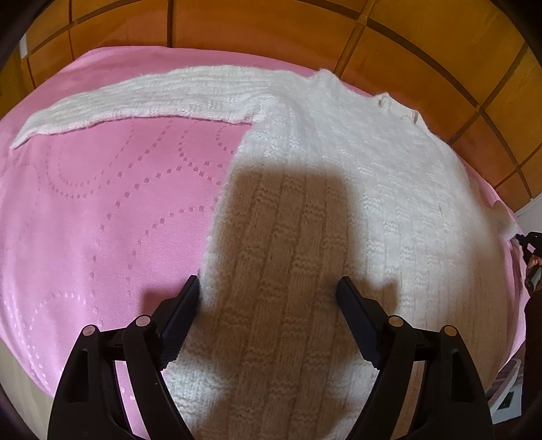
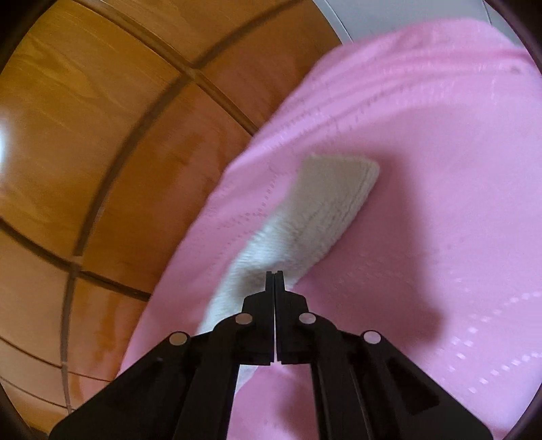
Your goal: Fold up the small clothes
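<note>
A white knit sweater (image 1: pixel 338 189) lies flat on a pink blanket (image 1: pixel 101 210). One sleeve (image 1: pixel 142 98) stretches out to the far left. My left gripper (image 1: pixel 269 287) is open and hovers over the sweater's lower body, its fingers (image 1: pixel 183 311) straddling the left edge. My right gripper (image 2: pixel 274 274) is shut on the other sleeve (image 2: pixel 318 216), whose cuff hangs forward over the blanket (image 2: pixel 423 203). That gripper also shows at the right edge of the left wrist view (image 1: pixel 528 247), next to the sleeve end (image 1: pixel 504 216).
A wooden panelled wall (image 1: pixel 423 50) stands behind the bed, also in the right wrist view (image 2: pixel 84 152). The blanket's edge runs close along it. A white wall strip (image 2: pixel 355 17) shows at the top.
</note>
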{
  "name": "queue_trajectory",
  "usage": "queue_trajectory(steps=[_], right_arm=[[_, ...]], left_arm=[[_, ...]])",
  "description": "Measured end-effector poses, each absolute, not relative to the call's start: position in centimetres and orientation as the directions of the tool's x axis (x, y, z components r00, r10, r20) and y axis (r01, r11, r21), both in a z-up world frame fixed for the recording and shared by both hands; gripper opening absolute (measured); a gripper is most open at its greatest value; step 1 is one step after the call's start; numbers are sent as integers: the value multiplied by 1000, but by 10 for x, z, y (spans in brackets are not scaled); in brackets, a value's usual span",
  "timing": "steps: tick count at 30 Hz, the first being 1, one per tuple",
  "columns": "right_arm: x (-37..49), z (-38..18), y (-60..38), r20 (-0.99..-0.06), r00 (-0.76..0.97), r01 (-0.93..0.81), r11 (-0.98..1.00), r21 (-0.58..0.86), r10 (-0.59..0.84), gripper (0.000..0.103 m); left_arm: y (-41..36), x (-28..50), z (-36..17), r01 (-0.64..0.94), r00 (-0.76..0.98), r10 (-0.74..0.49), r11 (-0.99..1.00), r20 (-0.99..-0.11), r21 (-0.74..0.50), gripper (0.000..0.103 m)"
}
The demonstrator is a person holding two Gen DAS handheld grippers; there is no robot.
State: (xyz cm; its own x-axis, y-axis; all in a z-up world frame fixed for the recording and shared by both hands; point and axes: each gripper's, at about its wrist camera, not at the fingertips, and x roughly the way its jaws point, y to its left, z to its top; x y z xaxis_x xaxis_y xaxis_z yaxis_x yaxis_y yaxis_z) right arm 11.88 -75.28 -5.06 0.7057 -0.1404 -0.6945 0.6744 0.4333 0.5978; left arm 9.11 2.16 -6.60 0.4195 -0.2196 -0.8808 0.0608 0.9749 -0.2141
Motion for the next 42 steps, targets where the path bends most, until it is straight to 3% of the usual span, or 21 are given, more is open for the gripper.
queue_trajectory(steps=[2,5,20,22,23,24,33,42], right_arm=[[110,-44,-752,-672,732,644,435,629,-111,3],[100,-49,-754,-676,727,657,405,636,-120,30],[142,-95,-784,-676,724,679,307,667,-133,30],[150,-94,-784,-695,704,699,318,641,-148,20],[151,-94,-784,-701,697,706,318,633,-151,7],[152,-92,-783,-705,693,709,321,628,-151,5],[118,-47,-770,-715,656,733,429,528,-242,4],[42,-38,-758,-755,584,796,391,462,-298,3]], left_arm=[[23,90,-66,61,424,-224,974,-878,-219,80],[23,87,-65,61,428,-224,974,-875,-220,80],[13,95,-67,56,404,-172,985,-898,-163,84],[12,97,-67,56,403,-172,985,-899,-163,85],[12,97,-68,57,403,-172,985,-899,-163,85],[12,97,-68,58,403,-173,985,-899,-164,85],[16,94,-68,63,416,-203,979,-886,-194,85],[23,85,-64,60,432,-242,969,-869,-240,85]])
